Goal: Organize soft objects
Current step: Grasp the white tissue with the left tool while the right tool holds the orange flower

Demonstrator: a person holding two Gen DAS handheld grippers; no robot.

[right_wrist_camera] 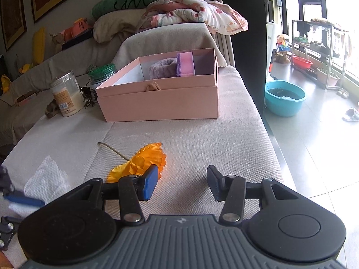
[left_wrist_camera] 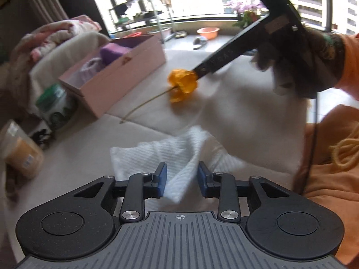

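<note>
A white textured cloth (left_wrist_camera: 170,154) lies on the beige sofa seat, its folded corner between the open fingers of my left gripper (left_wrist_camera: 182,178); it also shows at the left of the right wrist view (right_wrist_camera: 44,181). An orange fabric flower (right_wrist_camera: 139,164) with a thin stem lies on the seat just ahead-left of my open, empty right gripper (right_wrist_camera: 180,182). In the left wrist view the right gripper's tip is beside the flower (left_wrist_camera: 182,84). A pink open box (right_wrist_camera: 161,98) stands further back and holds a purple fluffy item (right_wrist_camera: 162,68) and a purple-pink sponge (right_wrist_camera: 185,63).
A clear jar (right_wrist_camera: 67,94) and a green-lidded jar (right_wrist_camera: 101,71) stand left of the box. Blankets and pillows (right_wrist_camera: 190,15) pile on the sofa arm behind. The seat's right edge drops to a tiled floor with a blue basin (right_wrist_camera: 285,98).
</note>
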